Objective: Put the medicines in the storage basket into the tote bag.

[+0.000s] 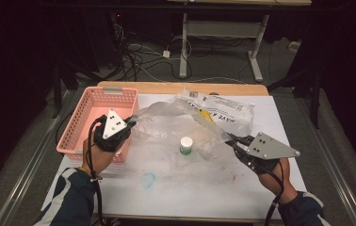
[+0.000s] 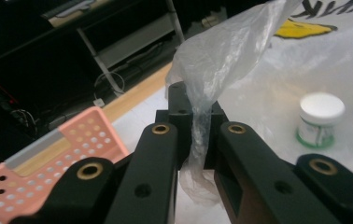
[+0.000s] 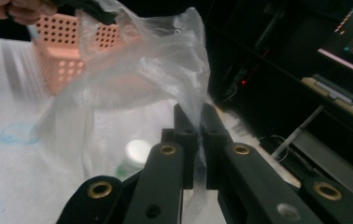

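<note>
Clear thin plastic bag, crinkled and see-through, stretched in the air between two pairs of tongs over the middle of the white-covered tabletop. Left tongs clamped on one bunched edge, just beside the pink perforated basket at the tabletop's left edge; hand tilted up from a striped sleeve. Right tongs clamped on the opposite edge, pointing inward and left, open bare room in front near the person. Small white-lidded jar upright beneath the film. Printed bag lying flat behind, toward the far wooden edge
</note>
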Demonstrator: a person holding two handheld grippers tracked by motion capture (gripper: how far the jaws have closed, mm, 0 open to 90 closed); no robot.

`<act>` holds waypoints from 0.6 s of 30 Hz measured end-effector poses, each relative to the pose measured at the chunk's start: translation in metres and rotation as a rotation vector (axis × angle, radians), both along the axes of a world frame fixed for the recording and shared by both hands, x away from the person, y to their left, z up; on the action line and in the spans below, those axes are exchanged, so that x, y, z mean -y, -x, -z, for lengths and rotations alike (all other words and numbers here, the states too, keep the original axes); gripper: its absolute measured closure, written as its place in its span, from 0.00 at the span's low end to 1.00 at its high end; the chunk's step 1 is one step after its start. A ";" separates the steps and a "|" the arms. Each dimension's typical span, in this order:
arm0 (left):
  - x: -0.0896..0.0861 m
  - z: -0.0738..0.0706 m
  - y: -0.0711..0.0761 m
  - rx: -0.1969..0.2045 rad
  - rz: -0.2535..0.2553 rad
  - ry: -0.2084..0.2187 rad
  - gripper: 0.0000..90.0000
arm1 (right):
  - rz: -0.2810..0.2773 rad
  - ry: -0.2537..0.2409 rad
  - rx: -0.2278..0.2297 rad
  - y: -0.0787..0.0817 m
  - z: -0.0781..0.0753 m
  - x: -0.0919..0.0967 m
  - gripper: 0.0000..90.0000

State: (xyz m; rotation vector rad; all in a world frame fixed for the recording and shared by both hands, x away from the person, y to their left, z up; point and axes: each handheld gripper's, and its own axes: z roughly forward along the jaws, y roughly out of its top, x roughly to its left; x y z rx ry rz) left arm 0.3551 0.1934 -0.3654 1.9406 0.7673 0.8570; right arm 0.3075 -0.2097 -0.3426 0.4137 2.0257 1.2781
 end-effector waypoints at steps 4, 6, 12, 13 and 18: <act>-0.007 -0.008 0.001 0.019 -0.004 0.032 0.96 | 0.009 -0.024 0.024 -0.006 -0.014 0.001 1.00; -0.007 -0.012 0.004 0.026 -0.008 0.032 0.96 | 0.014 -0.041 0.031 -0.009 -0.019 0.001 1.00; -0.011 -0.020 0.002 0.048 -0.020 0.040 0.96 | 0.013 -0.074 0.043 -0.019 -0.029 -0.002 1.00; -0.011 -0.020 0.000 0.051 -0.024 0.041 0.96 | 0.016 -0.075 0.046 -0.021 -0.030 -0.003 1.00; -0.013 -0.024 -0.005 0.060 -0.030 0.046 0.96 | 0.036 -0.098 0.044 -0.034 -0.032 -0.003 1.00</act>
